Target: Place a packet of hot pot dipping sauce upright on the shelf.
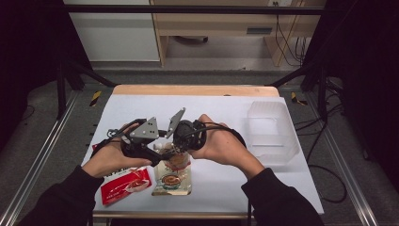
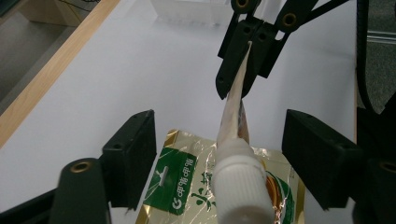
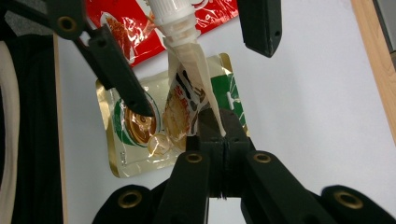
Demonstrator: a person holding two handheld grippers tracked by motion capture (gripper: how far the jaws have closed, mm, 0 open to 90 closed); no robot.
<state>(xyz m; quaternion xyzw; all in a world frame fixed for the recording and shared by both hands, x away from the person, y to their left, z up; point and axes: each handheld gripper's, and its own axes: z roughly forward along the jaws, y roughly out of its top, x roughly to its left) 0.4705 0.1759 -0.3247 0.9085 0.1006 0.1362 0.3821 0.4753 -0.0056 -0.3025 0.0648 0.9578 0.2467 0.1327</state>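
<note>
- White sheeting covers the worktop (image 1: 141, 106), with a wooden edge along its 12 o'clock side and dark floor around it.
- At the worktop's centre the 2 claws meet, the left claw (image 2: 233, 154) at 9 o'clock of the right claw (image 3: 215, 123).
- The right claw is fully closed, pinching the flat end of a spouted pouch (image 3: 184, 100) and holding it up off the worktop.
- The left claw's jaws stand apart on either side of the pouch's white cap (image 2: 240, 179), not pressing it.
- A gold and green packet (image 1: 172, 181) lies flat directly under the pouch, at 6 o'clock of the claws.
- A red packet (image 1: 124, 186) lies just beside it, at 9 o'clock.
- A clear plastic tub (image 1: 270, 132) sits at 3 o'clock, well apart.
</note>
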